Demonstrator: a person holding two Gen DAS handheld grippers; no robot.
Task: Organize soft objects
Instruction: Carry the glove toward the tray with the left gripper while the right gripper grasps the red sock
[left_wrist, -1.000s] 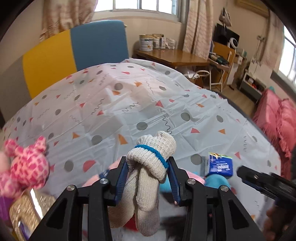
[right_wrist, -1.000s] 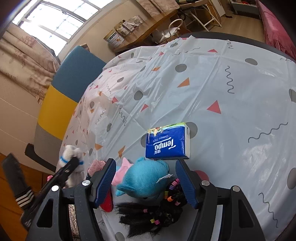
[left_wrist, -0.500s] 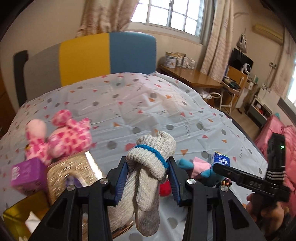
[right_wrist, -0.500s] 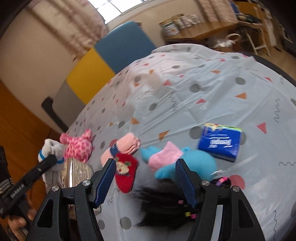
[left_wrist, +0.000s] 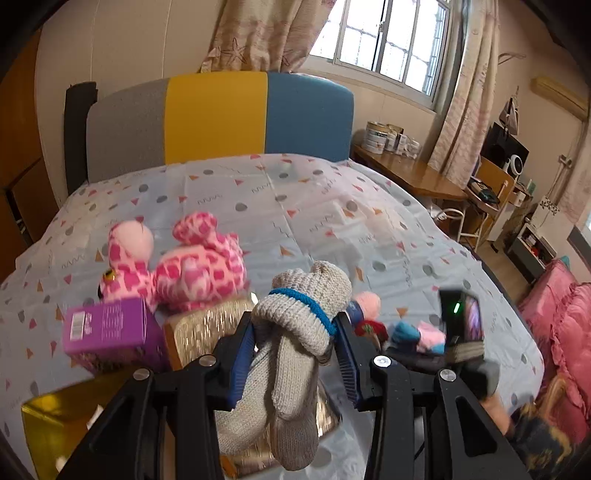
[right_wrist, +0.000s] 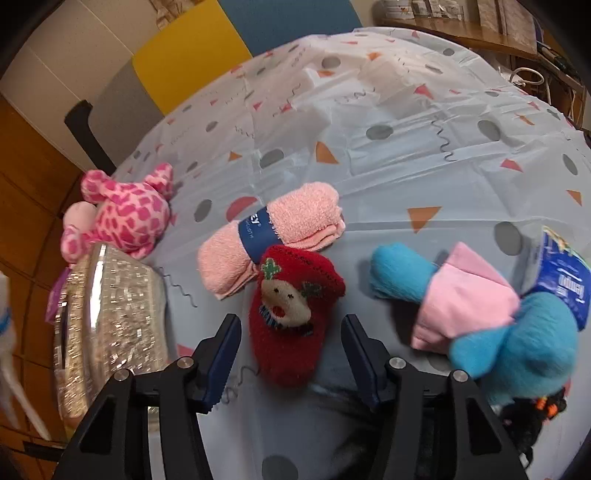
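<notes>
Right wrist alone shows tempo pack (right_wrist: 563, 280) (blue, partly hidden).

A coarse grey knit is seen on the socks (left_wrist: 295, 354); fuzzy red fleece on the mitten (right_wrist: 291, 306); pink terry on the towel (right_wrist: 273, 229); glossy sequins on the box (right_wrist: 110, 314); smooth shiny plastic on the sheet (right_wrist: 406, 122)

Left gripper (left_wrist: 297, 354) clamped, right gripper (right_wrist: 290, 354) spread.
The left's blue-padded jaws pinch a grey knitted sock bundle (left_wrist: 295, 332); the right's stand wide apart, holding nothing.
</notes>
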